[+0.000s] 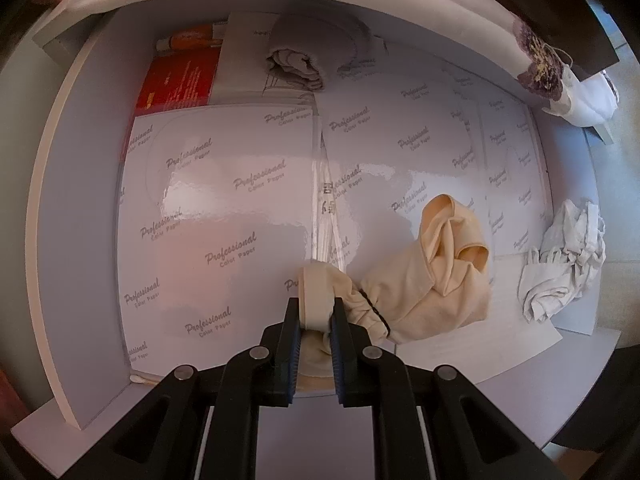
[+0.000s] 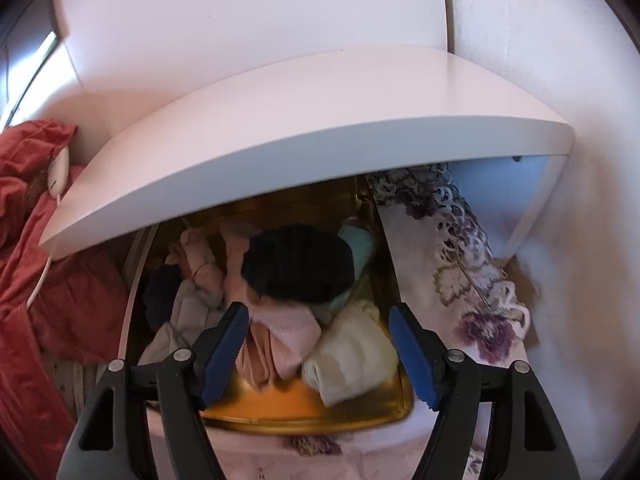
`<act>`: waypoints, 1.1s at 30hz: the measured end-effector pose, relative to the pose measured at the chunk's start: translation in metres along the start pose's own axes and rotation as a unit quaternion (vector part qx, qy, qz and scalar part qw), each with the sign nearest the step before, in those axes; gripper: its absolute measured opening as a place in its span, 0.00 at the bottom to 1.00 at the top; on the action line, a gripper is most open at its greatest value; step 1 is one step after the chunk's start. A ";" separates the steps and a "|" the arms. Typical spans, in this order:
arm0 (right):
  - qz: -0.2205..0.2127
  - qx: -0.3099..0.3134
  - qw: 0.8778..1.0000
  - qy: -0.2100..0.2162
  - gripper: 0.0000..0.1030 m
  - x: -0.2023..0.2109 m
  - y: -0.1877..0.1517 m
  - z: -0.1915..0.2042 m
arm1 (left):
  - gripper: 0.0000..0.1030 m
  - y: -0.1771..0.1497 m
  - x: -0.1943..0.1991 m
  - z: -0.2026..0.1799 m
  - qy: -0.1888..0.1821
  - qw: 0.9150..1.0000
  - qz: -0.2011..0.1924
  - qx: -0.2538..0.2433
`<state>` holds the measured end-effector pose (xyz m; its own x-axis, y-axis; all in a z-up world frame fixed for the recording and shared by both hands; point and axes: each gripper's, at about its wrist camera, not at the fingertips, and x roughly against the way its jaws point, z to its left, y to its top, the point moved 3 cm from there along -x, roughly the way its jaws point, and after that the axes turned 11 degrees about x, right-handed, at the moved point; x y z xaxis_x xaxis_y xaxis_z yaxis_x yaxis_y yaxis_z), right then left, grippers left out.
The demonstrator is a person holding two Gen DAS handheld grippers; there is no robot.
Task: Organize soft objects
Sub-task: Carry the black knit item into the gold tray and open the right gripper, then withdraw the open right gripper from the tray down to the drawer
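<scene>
We hold the left gripper (image 1: 316, 320) clamped on the cream cloth (image 1: 432, 280), whose bulk lies right of the tongs. Our right gripper (image 2: 320, 344) stands apart and empty above the gold tin (image 2: 304, 416); a pink garment (image 2: 280, 336) lies between its fingers, below them.

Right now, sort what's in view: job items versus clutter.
Job:
- cream cloth, clamped in left gripper
- crumpled white cloth
- grey rolled cloth
- gold tin of soft items, under open right gripper

Lying about:
- red box
- printed paper sheets
</scene>
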<state>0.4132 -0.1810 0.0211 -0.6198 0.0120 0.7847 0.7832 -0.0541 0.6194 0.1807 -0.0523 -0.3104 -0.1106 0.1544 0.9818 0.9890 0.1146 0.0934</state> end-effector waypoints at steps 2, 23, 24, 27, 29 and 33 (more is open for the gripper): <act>0.003 0.006 1.000 0.002 0.72 0.005 -0.008 0.002 | 0.12 0.000 0.001 -0.001 0.002 1.000 -0.002 -0.004; 0.095 -0.041 0.994 -0.015 0.74 0.019 -0.124 -0.038 | 0.12 -0.003 0.001 -0.005 0.002 1.000 -0.004 -0.010; 0.103 -0.049 0.993 -0.017 0.74 0.019 -0.130 -0.042 | 0.12 -0.003 0.001 -0.005 0.001 1.000 -0.004 -0.009; 0.118 -0.060 0.991 -0.024 0.75 0.019 -0.138 -0.049 | 0.12 -0.003 0.001 -0.004 -0.003 1.000 -0.002 -0.008; 0.132 -0.069 0.989 -0.027 0.75 0.017 -0.144 -0.053 | 0.12 -0.003 0.001 -0.002 -0.007 1.000 -0.001 -0.006; 0.167 -0.078 0.983 -0.030 0.77 0.010 -0.160 -0.057 | 0.12 -0.003 0.002 0.001 -0.016 1.000 0.001 0.000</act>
<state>0.2789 -0.2291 -0.0714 -0.3229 0.0255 0.9461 0.9221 -0.2169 0.3205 0.1771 -0.0512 -0.3086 -0.1118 0.1860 0.9762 0.9892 0.1142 0.0916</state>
